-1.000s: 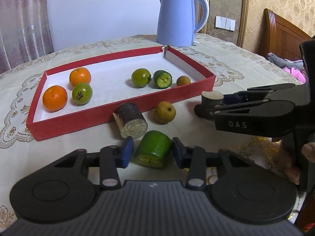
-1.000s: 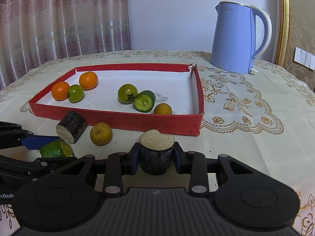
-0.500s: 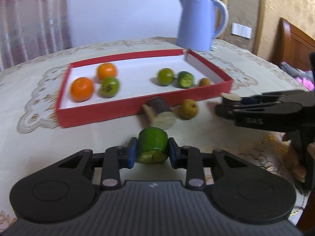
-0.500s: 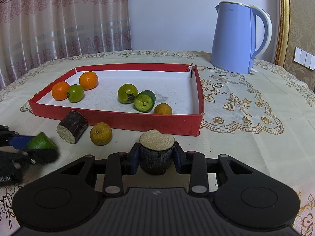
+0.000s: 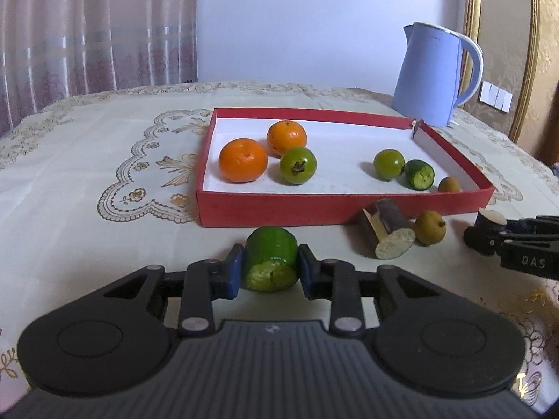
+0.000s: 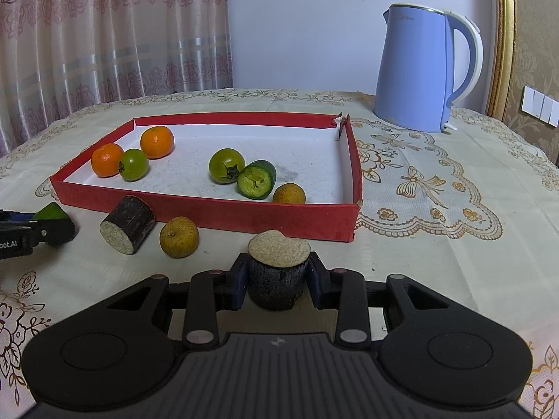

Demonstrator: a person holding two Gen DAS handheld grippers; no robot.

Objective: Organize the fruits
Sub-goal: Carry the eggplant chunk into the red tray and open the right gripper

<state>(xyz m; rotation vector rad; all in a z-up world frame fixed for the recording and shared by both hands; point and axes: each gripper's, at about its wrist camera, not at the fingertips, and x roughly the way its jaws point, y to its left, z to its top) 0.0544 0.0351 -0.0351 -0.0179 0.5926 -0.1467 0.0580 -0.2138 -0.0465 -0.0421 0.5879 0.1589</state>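
My left gripper (image 5: 269, 272) is shut on a green cucumber piece (image 5: 270, 258), held in front of the red tray (image 5: 279, 206). My right gripper (image 6: 277, 276) is shut on a dark sugarcane piece (image 6: 277, 272) with a pale cut top, near the tray's front right corner (image 6: 349, 223). The tray holds two oranges (image 5: 243, 165), two green fruits (image 5: 298, 165), a cucumber piece (image 5: 420, 174) and a small brown fruit (image 5: 449, 185). A second sugarcane piece (image 6: 127, 223) and a brown fruit (image 6: 179, 237) lie on the cloth in front of the tray.
A blue kettle (image 6: 424, 70) stands behind the tray's far right corner. The round table has a cream embroidered cloth (image 6: 436, 192). Curtains hang behind on the left. The left gripper shows at the left edge of the right wrist view (image 6: 35, 230).
My left gripper has shut on the green cucumber piece and moved left with it, away from the loose sugarcane piece. My right gripper has stayed still with its sugarcane piece.
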